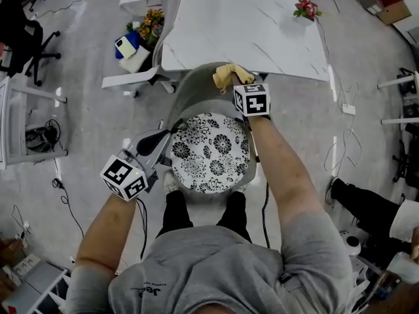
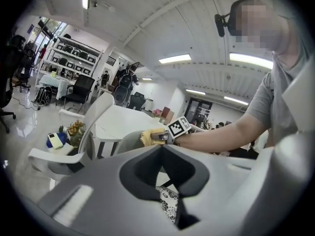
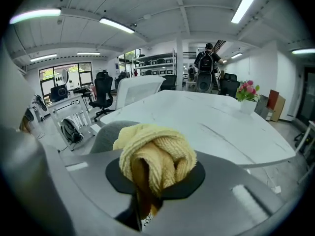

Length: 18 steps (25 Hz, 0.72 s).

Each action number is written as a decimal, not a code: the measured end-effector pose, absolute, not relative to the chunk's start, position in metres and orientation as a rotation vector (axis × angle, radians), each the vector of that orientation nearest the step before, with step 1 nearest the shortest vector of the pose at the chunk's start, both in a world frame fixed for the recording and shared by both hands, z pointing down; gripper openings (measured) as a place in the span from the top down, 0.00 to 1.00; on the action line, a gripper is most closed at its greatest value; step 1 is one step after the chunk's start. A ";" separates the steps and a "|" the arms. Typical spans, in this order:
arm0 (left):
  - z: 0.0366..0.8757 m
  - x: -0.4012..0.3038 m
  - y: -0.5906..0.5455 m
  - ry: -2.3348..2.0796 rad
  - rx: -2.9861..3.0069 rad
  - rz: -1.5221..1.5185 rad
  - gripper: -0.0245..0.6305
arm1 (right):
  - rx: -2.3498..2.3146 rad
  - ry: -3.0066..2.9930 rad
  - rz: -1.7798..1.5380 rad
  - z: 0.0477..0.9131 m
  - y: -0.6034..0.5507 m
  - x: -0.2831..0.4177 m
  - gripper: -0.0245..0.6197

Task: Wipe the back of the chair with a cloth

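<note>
A grey chair stands in front of me, its curved back [image 1: 190, 87] towards the white table and a black-and-white flowered cushion [image 1: 211, 152] on the seat. My right gripper [image 1: 233, 84] is shut on a bunched yellow cloth [image 1: 229, 75] at the top edge of the chair back. In the right gripper view the cloth [image 3: 155, 154] bulges out between the jaws, with the chair back [image 3: 106, 134] just beyond it. My left gripper [image 1: 163, 137] hangs at the left side of the seat, shut with nothing in it. Its tips [image 2: 162, 148] meet in the left gripper view.
The white marble table [image 1: 242, 25] lies right behind the chair, with a small vase of flowers [image 1: 306, 8] on its far right. A white chair [image 1: 141, 70] holding flowers and a blue item stands to the left. Cables trail on the floor. Another person's leg [image 1: 366, 205] is at right.
</note>
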<state>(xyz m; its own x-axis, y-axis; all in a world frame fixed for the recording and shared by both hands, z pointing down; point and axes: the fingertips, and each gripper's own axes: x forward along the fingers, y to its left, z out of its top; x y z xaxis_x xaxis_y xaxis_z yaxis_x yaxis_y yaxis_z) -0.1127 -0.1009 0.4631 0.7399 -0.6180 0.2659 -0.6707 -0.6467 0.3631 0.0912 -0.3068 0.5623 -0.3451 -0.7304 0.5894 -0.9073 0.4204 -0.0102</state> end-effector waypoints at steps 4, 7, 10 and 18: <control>0.470 -0.094 -0.102 -0.957 2.498 0.169 0.87 | 1.438 -2.148 0.483 0.559 -0.301 0.123 0.87; 0.478 -0.083 -0.102 -0.934 2.494 0.167 0.87 | 1.495 -2.113 0.515 0.559 -0.295 0.148 0.87; 0.479 -0.076 -0.103 -0.911 2.503 0.159 0.87 | 1.560 -2.055 0.557 0.562 -0.293 0.180 0.87; 0.484 -0.107 -0.111 -0.982 2.462 0.070 0.87 | 0.868 -2.421 0.349 0.561 -0.240 0.062 0.87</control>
